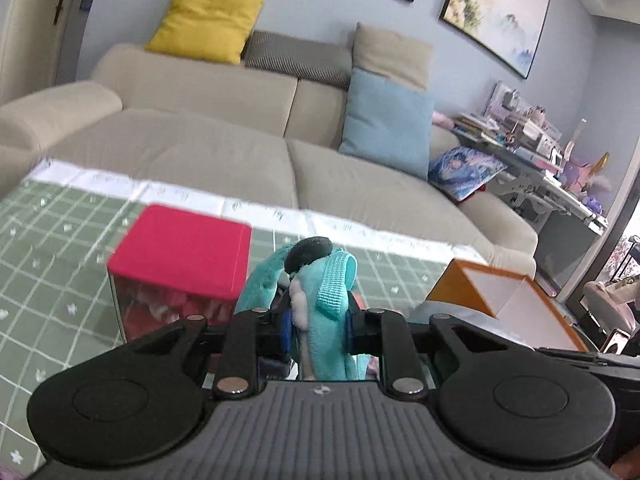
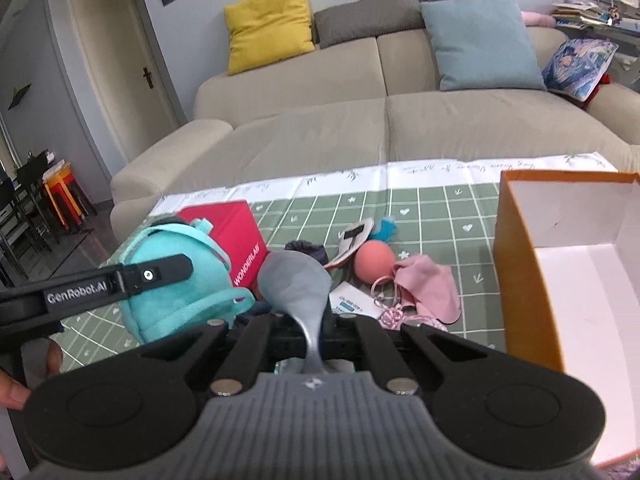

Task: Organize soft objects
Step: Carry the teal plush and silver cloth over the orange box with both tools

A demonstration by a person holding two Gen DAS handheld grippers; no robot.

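My left gripper [image 1: 318,326] is shut on a teal plush pouch [image 1: 320,312] with webbing straps and lifts it above the table; the right wrist view shows the pouch [image 2: 172,292] held by the left gripper's arm [image 2: 120,280]. My right gripper [image 2: 314,338] is shut on a soft grey piece [image 2: 296,280] that fans out above the jaws. An open orange box with a white inside [image 2: 580,280] stands at the right; it also shows in the left wrist view [image 1: 512,304]. A pink ball [image 2: 374,262], a pink cloth [image 2: 428,288] and a pink cord [image 2: 394,314] lie on the green checked tablecloth [image 2: 440,208].
A red box with a clear base [image 1: 180,260] stands on the table, left of the pouch. A dark fabric item [image 2: 308,250], a slipper-like item [image 2: 354,240], a blue tuft [image 2: 386,228] and a white card [image 2: 356,300] lie mid-table. A beige sofa [image 2: 400,120] with cushions is behind.
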